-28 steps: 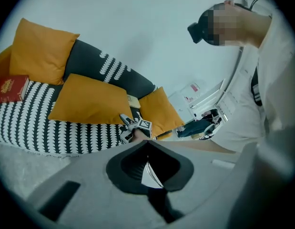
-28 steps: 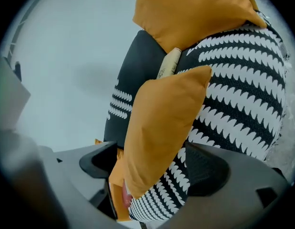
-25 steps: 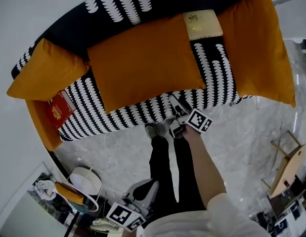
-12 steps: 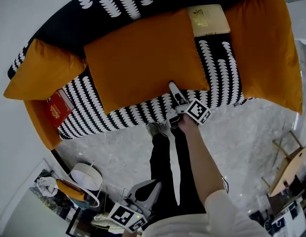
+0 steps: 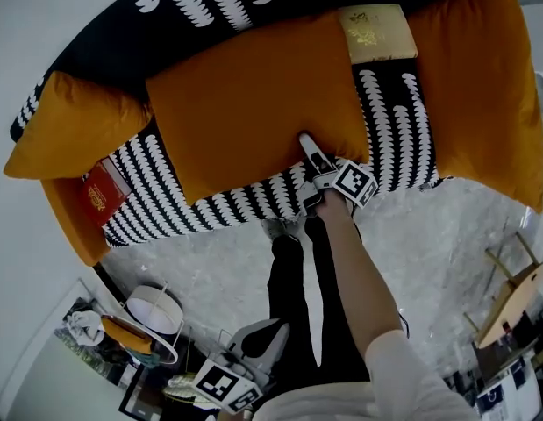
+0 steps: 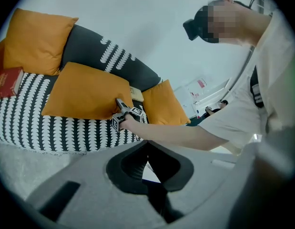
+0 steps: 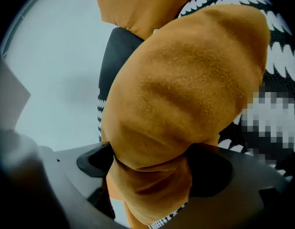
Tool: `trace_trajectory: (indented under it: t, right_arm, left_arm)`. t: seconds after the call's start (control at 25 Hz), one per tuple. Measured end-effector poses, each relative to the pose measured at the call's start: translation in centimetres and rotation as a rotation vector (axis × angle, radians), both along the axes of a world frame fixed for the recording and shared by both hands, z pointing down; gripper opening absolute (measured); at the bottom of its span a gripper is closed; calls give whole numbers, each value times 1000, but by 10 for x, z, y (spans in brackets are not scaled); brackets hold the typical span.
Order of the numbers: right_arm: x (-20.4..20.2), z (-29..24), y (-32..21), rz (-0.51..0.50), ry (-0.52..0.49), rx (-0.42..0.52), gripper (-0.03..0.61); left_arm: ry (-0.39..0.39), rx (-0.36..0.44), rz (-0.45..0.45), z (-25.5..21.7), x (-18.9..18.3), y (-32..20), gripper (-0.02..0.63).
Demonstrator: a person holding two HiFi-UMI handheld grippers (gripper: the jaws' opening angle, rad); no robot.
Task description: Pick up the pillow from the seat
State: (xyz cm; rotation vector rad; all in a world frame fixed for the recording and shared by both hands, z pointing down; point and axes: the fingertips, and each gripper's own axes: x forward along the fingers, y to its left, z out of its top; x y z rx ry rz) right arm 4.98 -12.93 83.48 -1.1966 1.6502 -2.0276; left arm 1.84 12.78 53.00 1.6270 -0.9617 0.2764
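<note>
The right gripper (image 5: 304, 140) clamps its fingers on the pillow (image 5: 253, 95) at its five o'clock corner. The left gripper (image 6: 148, 173) has its fingers together.

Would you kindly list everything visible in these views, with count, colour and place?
sofa: one, black with white pattern, top of head view
centre pillow: one, orange, on the seat
side pillows: two, orange, sofa's two ends
book: one, red, seat's left end
flat item: one, cream, by the backrest
round object: one, white, floor lower left
wooden frame: one, tan, floor right
floor: grey marble
right gripper: fingers shut on centre pillow's front corner
left gripper: held low, fingers together, empty
person's arm: white sleeve
</note>
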Motion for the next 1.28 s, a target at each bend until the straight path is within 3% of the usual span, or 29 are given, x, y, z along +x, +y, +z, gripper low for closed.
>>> trace_trajectory:
  t: [0.28,0.4,0.64,0.84,1.04,1.28]
  right_arm:
    - [-9,0,-14,-56,-10,-31,428]
    - [-8,-5,-15,-43,-4,-23,304]
    - [-9,-22,-14,-21,-22,10,170]
    - [-10,-39,-11,0,-69,31,108]
    - [-10,-58,-13,-73,-55,136,62]
    - [-29,-95,-12,-89,-159,207,35]
  left_arm:
    - [14,2,-8,1,1,-5,11]
    - [14,2,-4,1,5,-4,11]
    - [12,12,-12,-3,4,-5,11]
    - [11,22,-16,-6,6,-3,11]
    - [11,35,-23,-10,9,-2,11]
    - [10,52,-27,-18,8,1,11]
